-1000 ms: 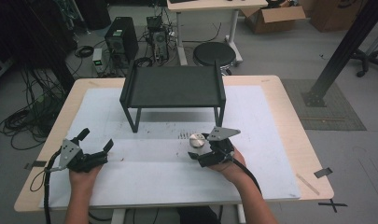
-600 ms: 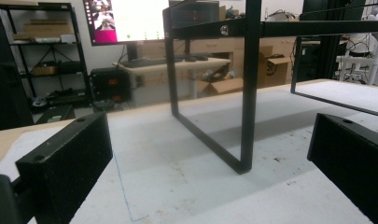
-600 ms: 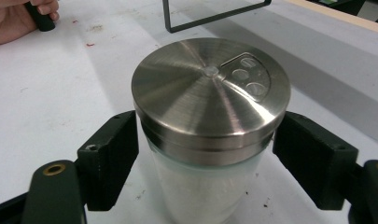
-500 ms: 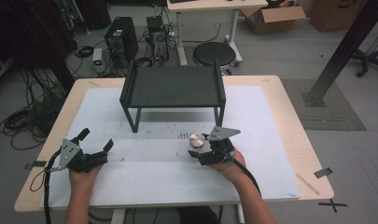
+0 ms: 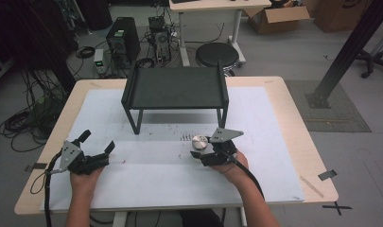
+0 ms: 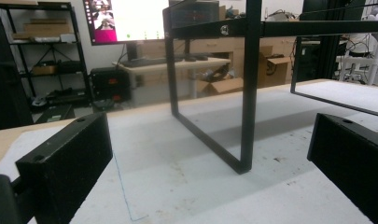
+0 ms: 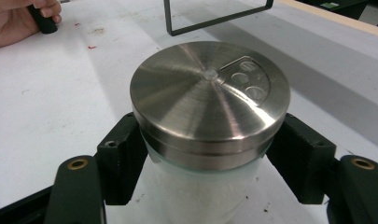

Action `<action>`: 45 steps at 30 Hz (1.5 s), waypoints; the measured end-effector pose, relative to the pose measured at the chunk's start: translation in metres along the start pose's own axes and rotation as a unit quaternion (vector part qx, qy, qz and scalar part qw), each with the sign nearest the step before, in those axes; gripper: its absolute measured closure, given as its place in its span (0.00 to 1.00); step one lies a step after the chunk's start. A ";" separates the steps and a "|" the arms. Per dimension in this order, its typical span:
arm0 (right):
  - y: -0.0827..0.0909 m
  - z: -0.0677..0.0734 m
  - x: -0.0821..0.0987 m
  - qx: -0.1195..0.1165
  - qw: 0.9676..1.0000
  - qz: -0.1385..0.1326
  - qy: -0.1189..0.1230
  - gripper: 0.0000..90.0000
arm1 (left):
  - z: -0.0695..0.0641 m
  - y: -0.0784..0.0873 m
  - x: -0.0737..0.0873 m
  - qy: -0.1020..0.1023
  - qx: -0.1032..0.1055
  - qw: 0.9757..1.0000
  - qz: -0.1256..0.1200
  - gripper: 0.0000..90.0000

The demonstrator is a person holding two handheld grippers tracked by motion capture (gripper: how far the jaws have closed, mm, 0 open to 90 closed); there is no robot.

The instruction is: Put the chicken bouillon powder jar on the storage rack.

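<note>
A glass shaker of white powder with a brushed steel lid [image 7: 210,100] sits between the two black jaws of my right gripper [image 7: 210,163], which press on its sides just under the lid. From above, the shaker [image 5: 198,142] and right gripper [image 5: 197,151] are on the white mat, in front of the right legs of a black metal stand [image 5: 175,87]. Whether the shaker rests on the mat is hidden. My left gripper [image 5: 98,142] is at the front left, open and empty. Between its wide-apart jaws [image 6: 207,158] stands the stand's leg frame [image 6: 249,93].
A white mat [image 5: 274,123] covers most of the wooden table [image 5: 298,109]. The black stand occupies the back middle. The person's other hand [image 7: 18,18] shows at the top left of the right gripper view. Cables, computers and a stool [image 5: 216,54] lie beyond the far edge.
</note>
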State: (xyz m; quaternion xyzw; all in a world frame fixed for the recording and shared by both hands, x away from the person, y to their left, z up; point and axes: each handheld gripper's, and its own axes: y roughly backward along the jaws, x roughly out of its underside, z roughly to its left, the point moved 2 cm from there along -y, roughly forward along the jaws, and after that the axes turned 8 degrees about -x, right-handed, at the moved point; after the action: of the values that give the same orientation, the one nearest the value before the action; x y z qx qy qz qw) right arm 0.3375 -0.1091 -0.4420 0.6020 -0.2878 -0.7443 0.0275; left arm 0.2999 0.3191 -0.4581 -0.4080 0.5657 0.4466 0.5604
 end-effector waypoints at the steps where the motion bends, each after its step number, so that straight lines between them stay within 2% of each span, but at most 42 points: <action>1: 0.000 0.000 0.000 0.000 1.000 0.000 0.000 0.37 | 0.000 0.000 0.000 0.000 0.000 1.000 0.000 0.00; 12: 0.000 0.001 -0.001 -0.005 1.000 -0.005 0.007 0.48 | 0.000 0.000 0.000 0.000 0.000 1.000 0.000 0.00; 21: 0.000 0.002 0.000 -0.005 1.000 -0.011 0.012 0.48 | 0.000 0.000 0.000 -0.001 0.000 1.000 0.000 0.00; 32: 0.000 0.004 -0.002 -0.003 1.000 -0.005 0.015 0.48 | 0.000 0.000 0.000 -0.001 0.000 1.000 0.000 0.00; 39: 0.004 0.007 -0.009 -0.007 1.000 -0.007 0.016 0.48 | 0.000 0.000 0.000 -0.001 0.000 1.000 -0.001 0.00; 45: 0.009 0.010 -0.022 -0.009 1.000 -0.010 0.017 0.48 | 0.000 0.000 0.000 -0.002 0.000 1.000 -0.001 0.00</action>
State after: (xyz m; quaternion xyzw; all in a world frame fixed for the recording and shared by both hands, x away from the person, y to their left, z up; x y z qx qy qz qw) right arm 0.3321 -0.1039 -0.4174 0.6172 -0.2745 -0.7368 0.0300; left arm 0.2995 0.3187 -0.4581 -0.4078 0.5642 0.4470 0.5618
